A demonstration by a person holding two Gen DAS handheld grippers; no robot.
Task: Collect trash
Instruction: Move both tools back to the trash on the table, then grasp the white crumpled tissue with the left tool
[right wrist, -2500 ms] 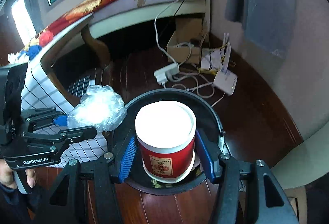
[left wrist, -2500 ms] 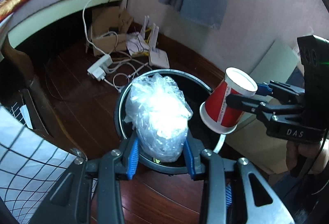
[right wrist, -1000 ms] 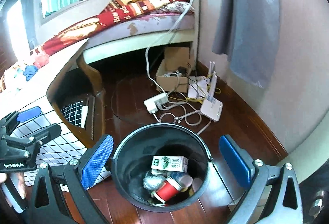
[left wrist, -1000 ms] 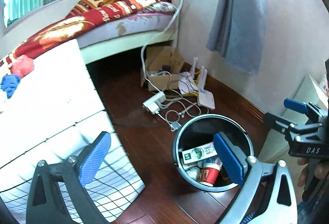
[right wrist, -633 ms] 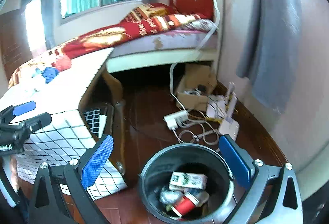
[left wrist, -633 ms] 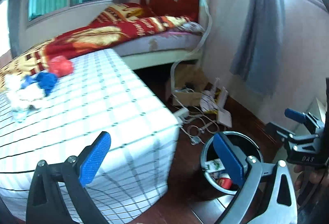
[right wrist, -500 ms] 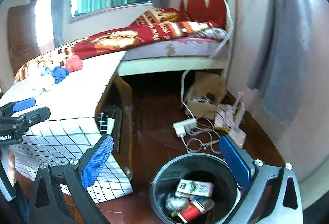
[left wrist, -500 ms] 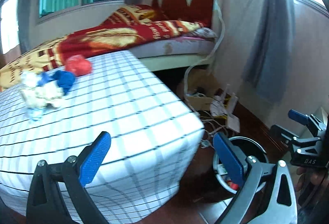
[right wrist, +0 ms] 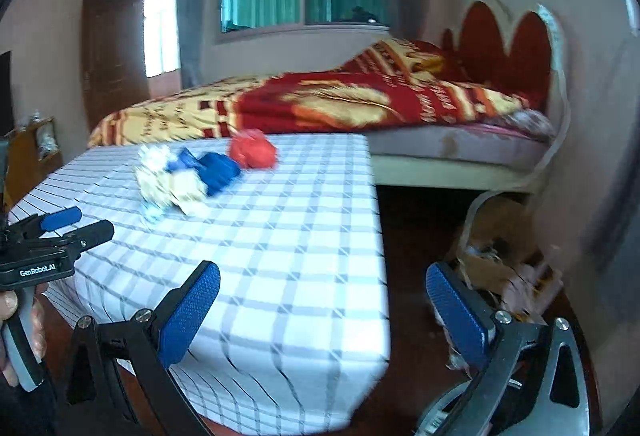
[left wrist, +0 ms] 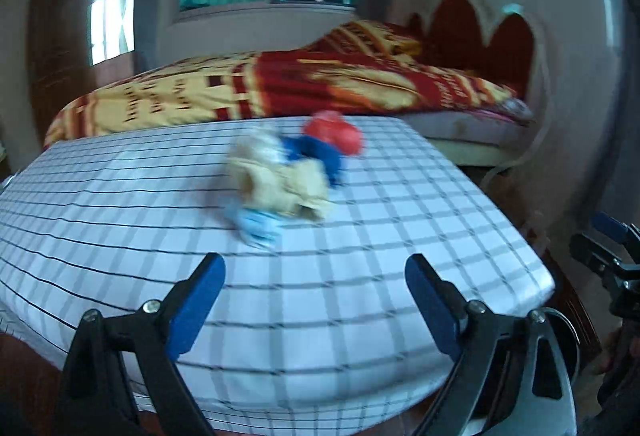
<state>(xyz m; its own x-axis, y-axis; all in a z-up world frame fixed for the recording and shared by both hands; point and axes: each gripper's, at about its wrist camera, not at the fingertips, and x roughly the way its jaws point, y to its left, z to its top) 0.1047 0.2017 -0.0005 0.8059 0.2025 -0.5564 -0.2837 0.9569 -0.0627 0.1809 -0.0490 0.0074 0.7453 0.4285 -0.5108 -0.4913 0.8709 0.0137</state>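
Note:
A small heap of trash lies on the checked tablecloth [left wrist: 360, 236]: a beige crumpled wad [left wrist: 288, 180], a blue wad [left wrist: 320, 154], a red wad [left wrist: 334, 132] and a pale blue scrap [left wrist: 258, 226]. The same heap shows in the right wrist view, with the beige wad [right wrist: 168, 182], blue wad [right wrist: 216, 164] and red wad [right wrist: 254, 152]. My left gripper [left wrist: 316, 300] is open and empty, short of the heap. My right gripper [right wrist: 322, 312] is open and empty over the table's right edge. The bin rim [right wrist: 448, 408] peeks in at the bottom right.
A bed with a red and yellow blanket [right wrist: 340, 96] stands behind the table. A cardboard box with cables [right wrist: 500, 256] sits on the dark wood floor by the wall. The other gripper shows at the right edge of the left wrist view [left wrist: 608, 260].
Both grippers let go of the plastic wad and the red cup into the bin, then opened wide, lifted and swung left to face the table with the trash heap.

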